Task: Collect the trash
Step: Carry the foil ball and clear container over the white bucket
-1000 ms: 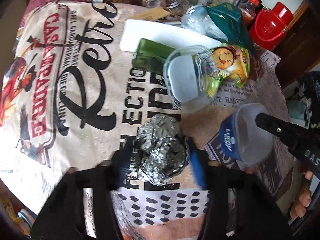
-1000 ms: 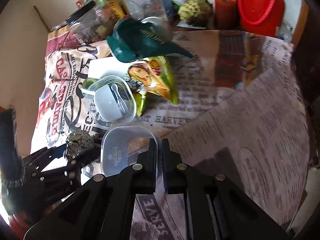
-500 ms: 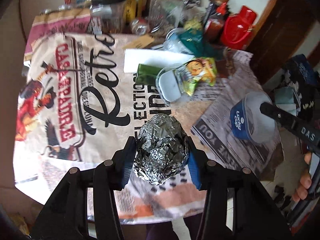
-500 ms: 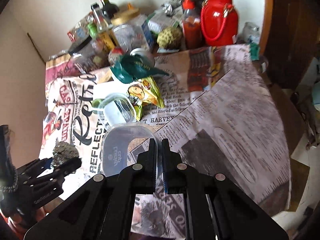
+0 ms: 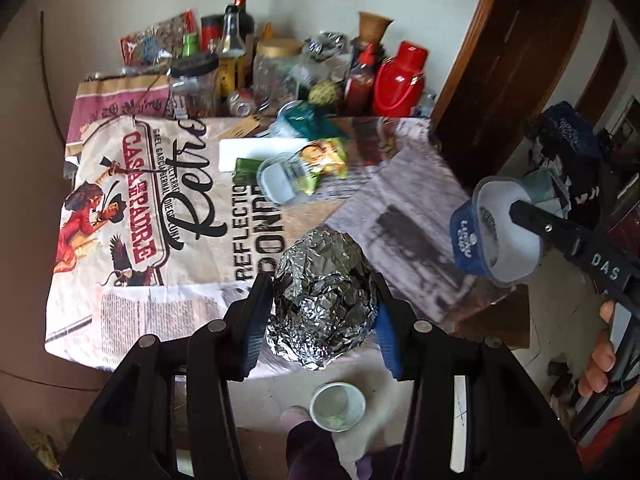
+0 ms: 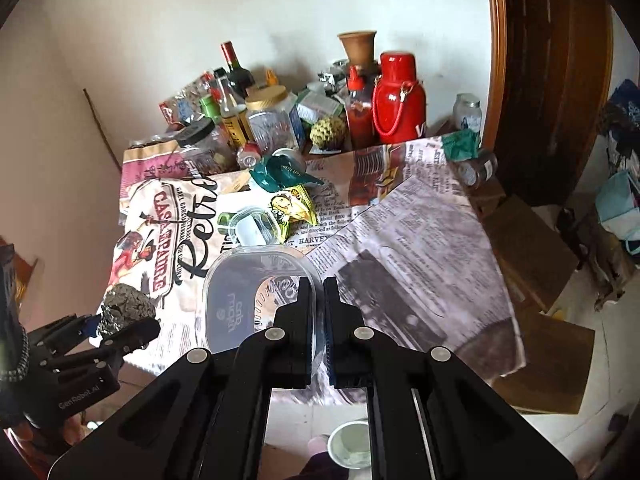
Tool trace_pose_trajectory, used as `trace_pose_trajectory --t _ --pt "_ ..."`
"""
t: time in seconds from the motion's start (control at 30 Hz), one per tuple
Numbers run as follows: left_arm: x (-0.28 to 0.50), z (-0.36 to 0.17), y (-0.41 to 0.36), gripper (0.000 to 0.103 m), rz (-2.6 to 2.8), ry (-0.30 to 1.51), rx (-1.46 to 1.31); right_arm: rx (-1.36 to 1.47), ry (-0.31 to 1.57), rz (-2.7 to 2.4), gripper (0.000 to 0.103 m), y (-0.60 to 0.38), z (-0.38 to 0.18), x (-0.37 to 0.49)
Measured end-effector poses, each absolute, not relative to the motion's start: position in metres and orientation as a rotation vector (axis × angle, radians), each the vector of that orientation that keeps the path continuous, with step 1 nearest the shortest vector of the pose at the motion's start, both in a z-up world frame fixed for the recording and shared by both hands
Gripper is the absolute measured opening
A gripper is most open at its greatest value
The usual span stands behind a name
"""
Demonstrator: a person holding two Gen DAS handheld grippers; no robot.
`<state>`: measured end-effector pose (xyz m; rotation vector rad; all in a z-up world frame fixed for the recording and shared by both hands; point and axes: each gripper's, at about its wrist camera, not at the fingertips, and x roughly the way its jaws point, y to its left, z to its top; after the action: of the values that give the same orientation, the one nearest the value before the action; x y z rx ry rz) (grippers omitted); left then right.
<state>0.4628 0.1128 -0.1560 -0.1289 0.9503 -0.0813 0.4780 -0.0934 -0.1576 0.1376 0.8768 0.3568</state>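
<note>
— Both grippers sit higher than a second ago?
— Yes. The left gripper point(image 5: 320, 312) still pinches the foil ball point(image 5: 324, 300), now off the table point(image 5: 120, 320), above its near edge. A bucket point(image 5: 338, 407), perhaps a bin, now shows below.
— And the right gripper point(image 6: 318, 320)?
— Pressed together on the tub point(image 6: 248, 300) wall, likewise lifted.

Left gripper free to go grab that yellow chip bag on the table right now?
Probably not: the left gripper is shut on a foil ball. The yellow chip bag lies partly under a clear plastic tub.
</note>
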Motion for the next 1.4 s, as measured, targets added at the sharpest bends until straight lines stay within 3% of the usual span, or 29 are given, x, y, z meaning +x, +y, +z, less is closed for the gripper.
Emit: trace_pose_trajectory --t 0.4,0.8,1.13,1.4 --pt "0.365 -0.157 0.003 0.048 -0.007 0.918 -0.187 0.085 0.852 0.452 0.005 -0.184 -0.164 0.397" --pt "0.303 -0.200 -0.056 0.048 0.026 1.036 -0.239 0.068 0.984 0.472 0.005 -0.233 -0.215 0.348" --pt "0.309 -0.305 -0.044 0.048 0.007 1.175 -0.262 0.033 1.079 0.498 0.005 -0.209 -0.303 0.355" --pt "0.326 -0.440 -0.018 0.048 0.010 1.257 -0.279 0.030 1.183 0.476 0.005 -0.167 -0.446 0.366"
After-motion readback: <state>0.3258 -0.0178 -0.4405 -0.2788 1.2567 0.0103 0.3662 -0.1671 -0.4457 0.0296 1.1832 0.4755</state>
